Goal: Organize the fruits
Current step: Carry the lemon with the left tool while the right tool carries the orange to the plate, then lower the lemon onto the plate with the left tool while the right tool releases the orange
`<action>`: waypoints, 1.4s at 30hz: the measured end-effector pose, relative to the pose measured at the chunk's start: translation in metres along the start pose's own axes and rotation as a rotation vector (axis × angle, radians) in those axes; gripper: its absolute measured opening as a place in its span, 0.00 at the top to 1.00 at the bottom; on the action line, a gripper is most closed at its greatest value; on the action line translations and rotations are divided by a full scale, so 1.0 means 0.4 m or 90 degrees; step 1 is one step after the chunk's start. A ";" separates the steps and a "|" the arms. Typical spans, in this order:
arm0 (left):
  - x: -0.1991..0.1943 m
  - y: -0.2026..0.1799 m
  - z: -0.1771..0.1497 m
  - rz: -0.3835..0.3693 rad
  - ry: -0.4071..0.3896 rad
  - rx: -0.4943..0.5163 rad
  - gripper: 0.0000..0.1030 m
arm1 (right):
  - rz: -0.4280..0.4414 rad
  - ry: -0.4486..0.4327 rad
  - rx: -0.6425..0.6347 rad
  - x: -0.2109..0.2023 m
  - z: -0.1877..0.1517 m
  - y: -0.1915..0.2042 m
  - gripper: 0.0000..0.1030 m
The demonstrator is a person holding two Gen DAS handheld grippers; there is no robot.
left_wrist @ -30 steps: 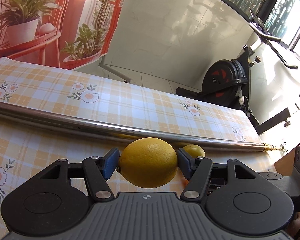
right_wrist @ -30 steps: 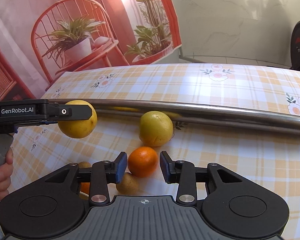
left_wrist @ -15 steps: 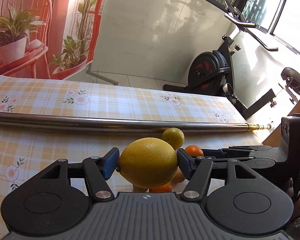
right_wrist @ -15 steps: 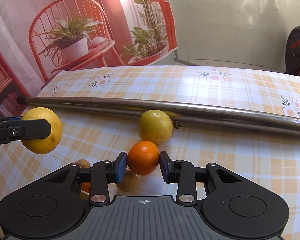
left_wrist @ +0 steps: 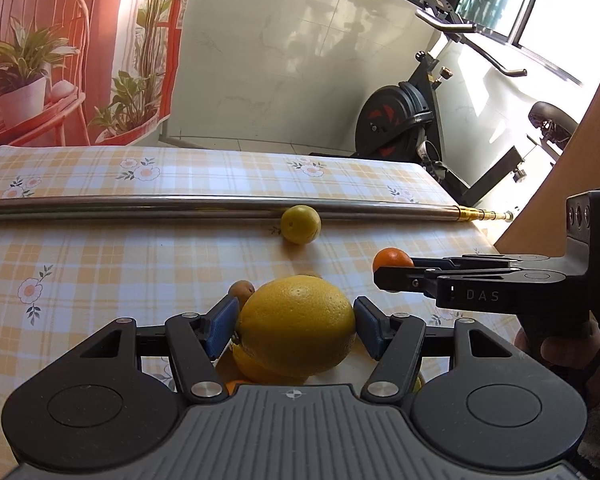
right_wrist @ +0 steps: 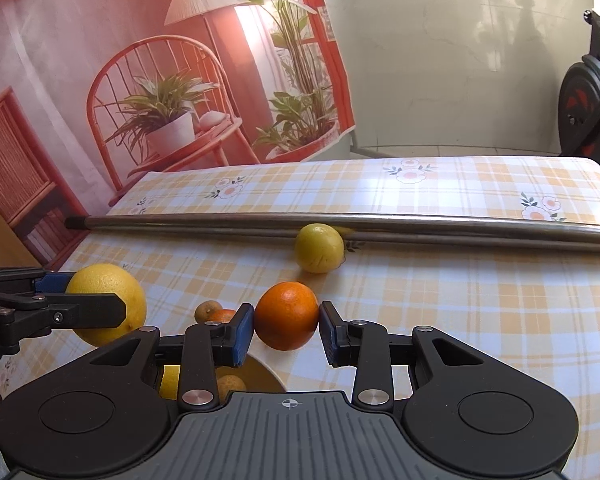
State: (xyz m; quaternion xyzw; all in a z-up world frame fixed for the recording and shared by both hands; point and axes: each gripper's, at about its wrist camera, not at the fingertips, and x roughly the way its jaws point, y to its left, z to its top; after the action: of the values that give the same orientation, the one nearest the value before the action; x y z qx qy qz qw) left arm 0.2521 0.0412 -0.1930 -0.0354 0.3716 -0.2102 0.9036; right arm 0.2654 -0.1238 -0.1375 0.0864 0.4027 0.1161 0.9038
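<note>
Checked yellow cloth (right_wrist: 440,320) with printed flowers covers the table, and a steel pole (right_wrist: 380,222) lies across it in the upper half of both views; an exercise bike (left_wrist: 404,124) stands beyond at right.

We record two grips. The left gripper (left_wrist: 296,326) is clamped on a large lemon (left_wrist: 296,326), blue pads against both its sides, as they were a second ago. The right gripper (right_wrist: 287,330) presses its pads on an orange (right_wrist: 287,316); a second ago that orange sat loose on the cloth between pads standing clear of it. It now hangs off the surface, lower centre of the right wrist view.

Against the earlier frames, both fruits have been carried toward a pale bowl (right_wrist: 266,372) at the bottom of the frame, which already holds yellow and orange fruit. Its rim shows under the right gripper's left finger.

Outstanding items: a yellow-green citrus (right_wrist: 319,248) touching the pole, and a small brown fruit (right_wrist: 208,311) and a part-hidden orange one (right_wrist: 222,315) near the bowl.

We judge both held fruits ready for release into the bowl; collision between the two grippers there is the risk.
</note>
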 end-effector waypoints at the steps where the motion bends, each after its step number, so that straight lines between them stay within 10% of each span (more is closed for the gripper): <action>1: -0.009 0.003 -0.014 -0.003 0.004 -0.012 0.36 | 0.000 -0.001 -0.001 -0.010 -0.007 0.003 0.69; 26: 0.025 -0.022 -0.187 0.037 0.146 0.007 0.36 | 0.040 0.008 0.025 -0.067 -0.140 0.019 0.69; 42: 0.000 -0.001 -0.167 0.025 0.103 -0.046 0.36 | 0.039 0.054 -0.012 0.007 -0.126 0.034 0.68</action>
State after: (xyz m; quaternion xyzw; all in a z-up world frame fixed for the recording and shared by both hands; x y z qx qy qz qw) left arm 0.2060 0.0469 -0.2411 -0.0434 0.4514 -0.1810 0.8727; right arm 0.2277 -0.1070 -0.1694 0.0851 0.4370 0.1513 0.8826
